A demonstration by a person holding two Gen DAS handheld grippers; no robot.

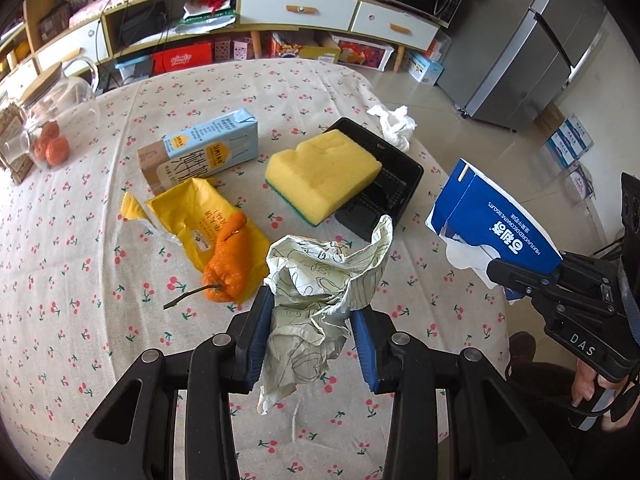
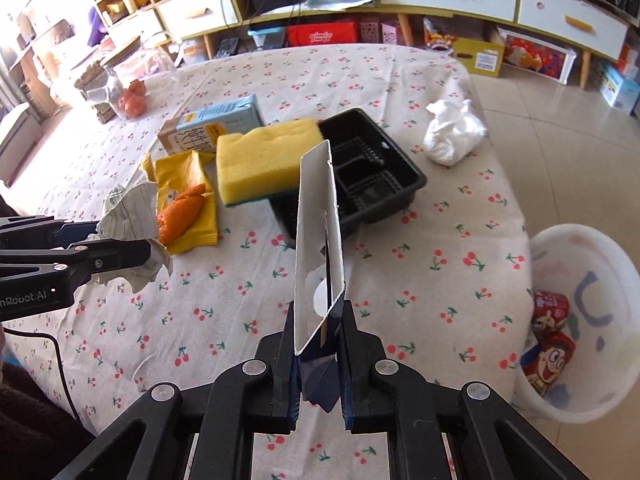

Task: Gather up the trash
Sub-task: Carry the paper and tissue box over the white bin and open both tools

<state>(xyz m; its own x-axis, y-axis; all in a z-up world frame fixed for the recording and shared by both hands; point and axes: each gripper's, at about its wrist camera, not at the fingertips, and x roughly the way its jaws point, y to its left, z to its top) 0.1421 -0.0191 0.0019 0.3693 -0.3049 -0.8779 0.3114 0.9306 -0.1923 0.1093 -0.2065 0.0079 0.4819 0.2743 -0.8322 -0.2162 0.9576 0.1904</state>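
Observation:
My left gripper (image 1: 312, 312) is shut on a crumpled sheet of scribbled paper (image 1: 320, 276), held above the cherry-print tablecloth (image 1: 80, 280). In the right wrist view that gripper (image 2: 132, 256) and its paper (image 2: 128, 216) hang at the left. My right gripper (image 2: 318, 328) is shut on a flattened blue biscuit box (image 2: 318, 232), standing up between its pads; the left wrist view shows the box (image 1: 492, 220) at the right, off the table's edge. On the table lie an orange peel (image 1: 228, 256) on a yellow wrapper (image 1: 200, 216), a blue milk carton (image 1: 200, 148) and a white tissue wad (image 2: 452, 132).
A yellow sponge (image 1: 320, 168) leans on a black plastic tray (image 1: 396, 184). A glass jar with oranges (image 1: 52, 120) stands at the far left. A white bin (image 2: 580, 320) holding red cans sits on the floor beside the table's right edge. Shelves and a fridge (image 1: 528, 52) stand behind.

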